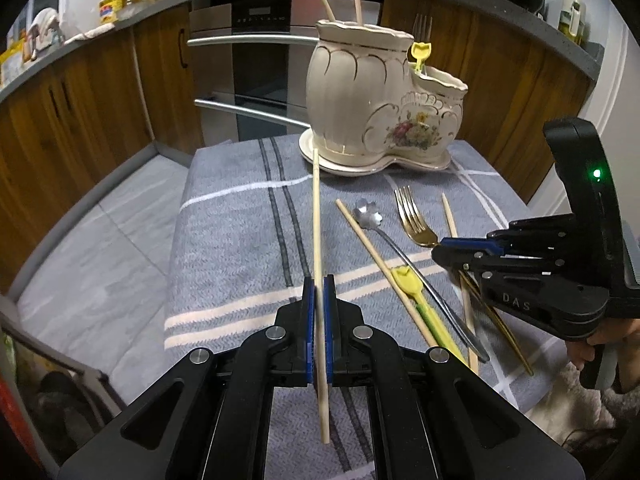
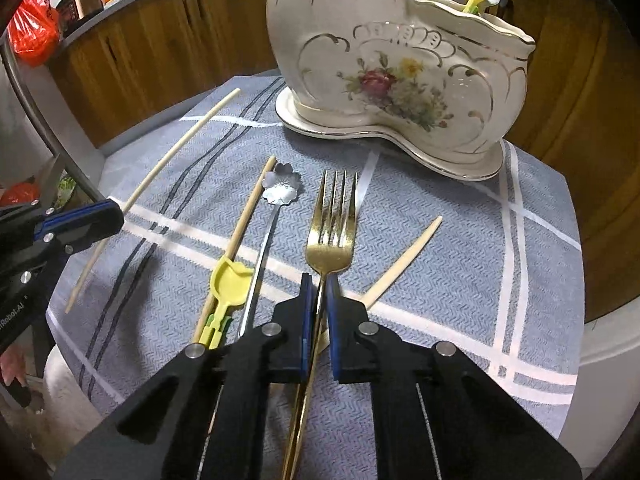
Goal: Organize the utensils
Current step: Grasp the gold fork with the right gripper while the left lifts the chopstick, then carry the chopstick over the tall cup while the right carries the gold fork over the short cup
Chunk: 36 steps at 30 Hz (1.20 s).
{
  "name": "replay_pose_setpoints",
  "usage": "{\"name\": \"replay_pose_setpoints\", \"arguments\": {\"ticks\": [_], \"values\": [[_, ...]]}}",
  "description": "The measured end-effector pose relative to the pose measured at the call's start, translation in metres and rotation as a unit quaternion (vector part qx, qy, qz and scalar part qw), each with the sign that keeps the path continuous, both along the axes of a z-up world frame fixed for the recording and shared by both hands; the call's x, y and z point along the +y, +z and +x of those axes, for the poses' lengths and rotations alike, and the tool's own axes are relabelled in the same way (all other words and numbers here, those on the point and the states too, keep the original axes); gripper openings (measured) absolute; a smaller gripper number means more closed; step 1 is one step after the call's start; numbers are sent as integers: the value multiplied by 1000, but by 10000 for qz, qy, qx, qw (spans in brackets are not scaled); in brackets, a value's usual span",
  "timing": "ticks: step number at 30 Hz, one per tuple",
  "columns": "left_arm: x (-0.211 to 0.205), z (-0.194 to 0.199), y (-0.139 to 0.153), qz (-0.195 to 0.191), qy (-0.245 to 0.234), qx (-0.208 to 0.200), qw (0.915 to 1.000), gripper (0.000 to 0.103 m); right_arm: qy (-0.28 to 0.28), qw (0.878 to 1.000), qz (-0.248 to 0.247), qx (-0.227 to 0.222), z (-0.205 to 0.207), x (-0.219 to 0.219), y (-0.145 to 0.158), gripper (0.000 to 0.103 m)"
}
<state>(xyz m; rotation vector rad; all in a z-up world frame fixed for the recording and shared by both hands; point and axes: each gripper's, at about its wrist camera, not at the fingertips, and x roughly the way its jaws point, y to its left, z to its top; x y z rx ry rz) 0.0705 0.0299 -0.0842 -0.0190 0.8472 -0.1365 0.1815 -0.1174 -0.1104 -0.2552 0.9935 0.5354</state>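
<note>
Left gripper (image 1: 319,280) clamps one chopstick (image 1: 317,216), lifted over the cloth (image 1: 240,240). Right gripper (image 2: 316,284) pinches one gold fork (image 2: 331,220) at its neck. On the cloth: two loose chopsticks, one silver flower spoon (image 2: 282,187), one yellow spoon (image 2: 230,280). Ceramic holder (image 1: 360,92) behind holds two chopsticks, one fork and one yellow spoon.
</note>
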Motion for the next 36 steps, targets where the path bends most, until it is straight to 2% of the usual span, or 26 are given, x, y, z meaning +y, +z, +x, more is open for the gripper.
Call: {"name": "replay_pose_setpoints", "arguments": {"ticks": [8,13,24,29,36], "values": [[2,-4,10,-61,-8,-202,9998,5,6,9991,303,-284,-15,-11,9,5],[2,-5,19,-126,-26,-337,9993,5,-44,9962,607,-628,-24,-32,31,5],[-7,-14,53,-299,-262,-1019,9940,5,-88,9838,1162,-1359,-44,-61,64,5],[-8,-15,68,-420,-388,-1554,9862,5,-167,9729,1489,-1760,-47,-70,80,5],[-10,9,80,-614,-385,-1907,9790,5,-473,9461,1776,-2666,-40,-79,113,5]]}}
